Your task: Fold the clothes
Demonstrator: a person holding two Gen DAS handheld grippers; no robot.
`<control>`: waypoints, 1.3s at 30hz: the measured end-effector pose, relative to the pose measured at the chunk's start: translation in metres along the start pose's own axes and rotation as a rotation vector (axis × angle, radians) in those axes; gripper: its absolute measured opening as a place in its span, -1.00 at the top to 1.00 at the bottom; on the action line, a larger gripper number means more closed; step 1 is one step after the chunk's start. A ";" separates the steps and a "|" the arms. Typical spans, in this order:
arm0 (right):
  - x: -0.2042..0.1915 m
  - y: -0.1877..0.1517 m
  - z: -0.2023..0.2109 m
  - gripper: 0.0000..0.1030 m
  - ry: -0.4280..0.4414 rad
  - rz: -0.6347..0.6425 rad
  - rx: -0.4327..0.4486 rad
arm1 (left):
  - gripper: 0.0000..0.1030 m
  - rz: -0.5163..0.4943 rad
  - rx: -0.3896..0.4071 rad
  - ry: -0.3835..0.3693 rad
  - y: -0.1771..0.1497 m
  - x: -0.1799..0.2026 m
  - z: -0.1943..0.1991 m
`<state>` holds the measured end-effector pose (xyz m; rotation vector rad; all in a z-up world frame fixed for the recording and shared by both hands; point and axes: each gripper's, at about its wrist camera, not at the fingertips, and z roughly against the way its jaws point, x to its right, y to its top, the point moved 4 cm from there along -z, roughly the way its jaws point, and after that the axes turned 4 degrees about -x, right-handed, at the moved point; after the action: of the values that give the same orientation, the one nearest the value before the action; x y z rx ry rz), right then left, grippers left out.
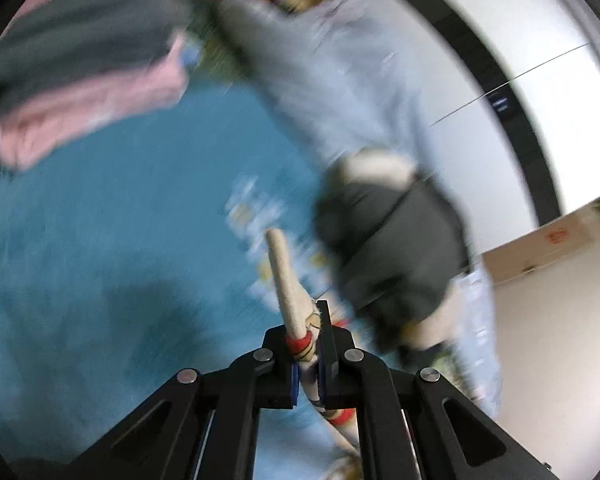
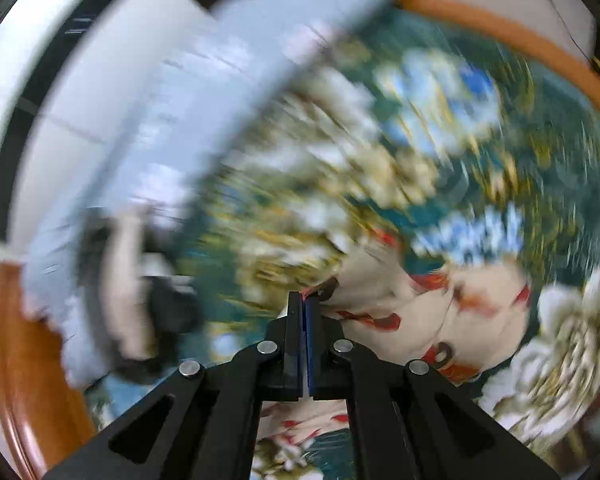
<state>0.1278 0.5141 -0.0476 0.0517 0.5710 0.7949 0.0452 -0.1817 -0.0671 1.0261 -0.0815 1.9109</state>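
- Left gripper [image 1: 308, 344], left wrist view: fingers [image 1: 327, 332] pinched on a cream garment with red bands [image 1: 290, 296]; a narrow rolled or folded part of the cloth rises from between the fingers toward frame centre, and more of it trails below them at the bottom edge.
- Right gripper [image 2: 304, 316], right wrist view: fingers [image 2: 294, 320] pressed close together, pinching an edge of the same cream garment with red bands [image 2: 432, 312], which spreads to the right of the fingers at lower centre-right, lying on the bench.
- Bench [image 2: 520, 40]: orange-brown wooden rim, covered by a teal floral cloth [image 2: 572, 168]; the pattern is heavily blurred.
- Left wrist view only: a stack of folded clothes [image 1: 88, 80], grey over pink, at the upper left of the frame on plain teal cover; a person's arm in a light blue sleeve [image 1: 340, 68] running from top centre down the right; a dark shape at centre-right, too blurred to identify.
- Right wrist view only: the main spread of the garment, the floral print, and the curved rim at upper right and lower left.
- Both views are strongly motion-blurred.
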 end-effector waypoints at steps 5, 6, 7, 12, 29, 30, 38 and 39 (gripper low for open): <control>0.003 -0.046 0.036 0.99 0.004 0.157 -0.022 | 0.87 0.090 -0.069 0.138 -0.016 -0.046 -0.003; 0.016 -0.063 0.027 0.99 -0.014 0.155 -0.078 | 0.87 0.110 -0.085 0.168 -0.019 -0.056 -0.004; 0.032 -0.080 0.014 0.99 -0.045 0.144 -0.144 | 0.87 0.129 -0.101 0.197 -0.023 -0.065 -0.005; 0.120 -0.151 -0.042 0.99 -0.173 -0.017 -0.393 | 0.87 0.186 -0.149 0.334 -0.036 -0.097 -0.007; 0.134 -0.129 -0.030 0.73 -0.244 0.042 -0.438 | -0.05 0.434 -0.016 0.286 -0.034 -0.137 0.016; 0.128 -0.118 -0.022 0.72 -0.252 0.071 -0.400 | -0.05 0.419 -0.024 0.280 -0.034 -0.134 0.014; 0.095 -0.036 -0.034 0.06 -0.184 0.159 -0.178 | -0.09 0.185 -0.151 0.261 -0.040 -0.091 -0.022; 0.101 -0.029 -0.041 0.06 -0.199 0.152 -0.170 | -0.10 0.181 -0.173 0.251 -0.044 -0.087 -0.031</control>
<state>0.1829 0.5558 -0.1368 0.0177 0.3127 0.9720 0.0776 -0.2043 -0.1610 0.6768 -0.1972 2.1406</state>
